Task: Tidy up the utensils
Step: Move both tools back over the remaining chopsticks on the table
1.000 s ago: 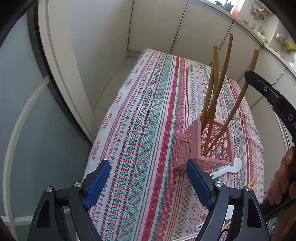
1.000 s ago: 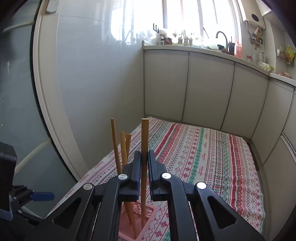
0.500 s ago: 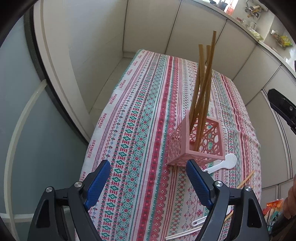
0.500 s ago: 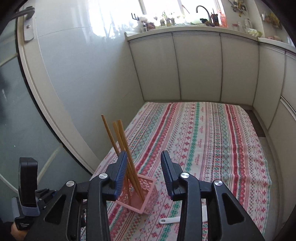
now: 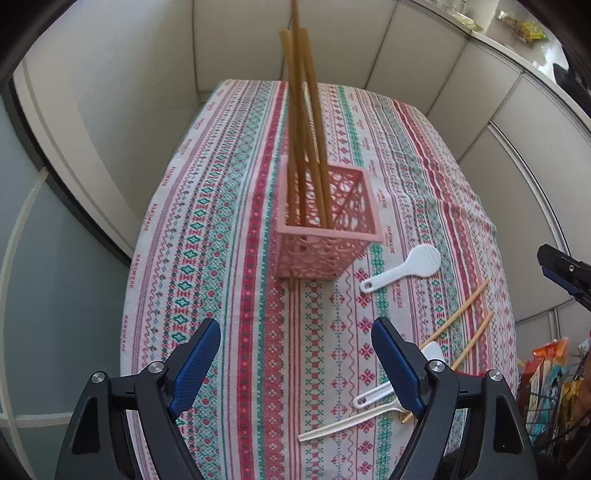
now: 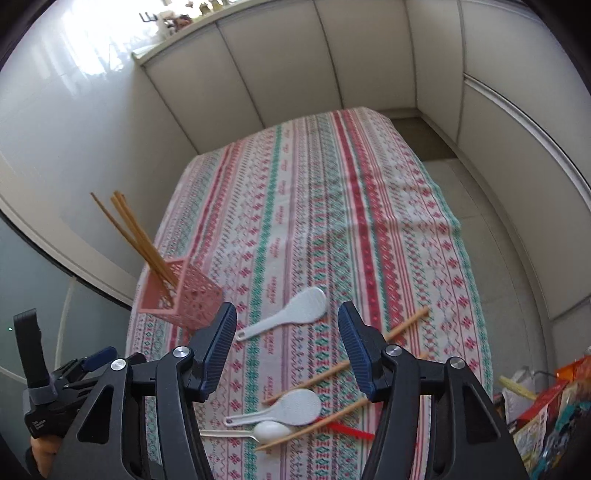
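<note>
Pink basket (image 5: 325, 225) upright on the bench, several chopsticks (image 5: 306, 122) standing in it.

Basket sits near the left edge of the striped cloth (image 5: 229, 258). A white rice paddle (image 6: 291, 312) lies just beside it; more loose chopsticks (image 6: 402, 326), a second paddle (image 6: 291, 406) and a white spoon (image 6: 269, 431) lie nearer the camera. Right tongs (image 6: 287, 347): jaws have just been opening, nothing between them. Left tongs (image 5: 295, 363): jaws wide apart, empty, above bare cloth.

Chopstick tips (image 5: 293, 11) cut off by top edge.
</note>
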The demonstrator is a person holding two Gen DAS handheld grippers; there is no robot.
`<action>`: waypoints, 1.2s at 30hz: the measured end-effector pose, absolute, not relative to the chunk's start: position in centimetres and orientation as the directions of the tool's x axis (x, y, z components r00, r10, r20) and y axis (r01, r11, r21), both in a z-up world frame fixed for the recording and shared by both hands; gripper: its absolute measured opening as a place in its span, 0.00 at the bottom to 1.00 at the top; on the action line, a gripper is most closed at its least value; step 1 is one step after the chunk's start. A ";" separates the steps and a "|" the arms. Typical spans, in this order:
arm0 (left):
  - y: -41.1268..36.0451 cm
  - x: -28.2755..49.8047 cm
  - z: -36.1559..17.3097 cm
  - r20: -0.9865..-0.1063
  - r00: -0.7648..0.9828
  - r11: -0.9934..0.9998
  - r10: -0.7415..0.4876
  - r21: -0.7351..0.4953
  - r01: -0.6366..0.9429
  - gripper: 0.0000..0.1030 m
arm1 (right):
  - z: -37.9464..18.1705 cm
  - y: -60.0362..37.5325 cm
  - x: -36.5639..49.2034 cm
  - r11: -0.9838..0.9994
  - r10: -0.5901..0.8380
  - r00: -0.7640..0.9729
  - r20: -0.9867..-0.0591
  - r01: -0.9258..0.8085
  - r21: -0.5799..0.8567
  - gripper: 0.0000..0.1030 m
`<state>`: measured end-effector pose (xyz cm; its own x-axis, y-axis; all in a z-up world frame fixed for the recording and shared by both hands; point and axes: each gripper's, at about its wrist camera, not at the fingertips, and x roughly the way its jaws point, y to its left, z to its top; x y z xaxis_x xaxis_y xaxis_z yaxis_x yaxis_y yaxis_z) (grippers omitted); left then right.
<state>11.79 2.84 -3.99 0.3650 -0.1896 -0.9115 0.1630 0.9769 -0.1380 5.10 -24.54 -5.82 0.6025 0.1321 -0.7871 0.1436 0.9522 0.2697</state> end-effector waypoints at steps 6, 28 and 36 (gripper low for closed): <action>-1.8 10.5 -5.8 -0.937 0.274 0.949 -0.216 -0.136 0.284 0.83 | -10.7 -28.6 4.2 0.919 0.136 0.431 -0.892 0.282 0.276 0.59; -20.3 13.7 -11.5 -0.921 0.170 0.775 -0.350 -0.183 0.605 0.25 | -17.3 -38.0 3.3 0.828 0.113 0.269 -0.957 0.507 0.240 0.57; -24.4 14.4 -12.7 -0.917 0.158 0.733 -0.366 -0.180 0.656 0.24 | -18.3 -40.0 2.5 0.809 0.114 0.252 -0.961 0.538 0.237 0.48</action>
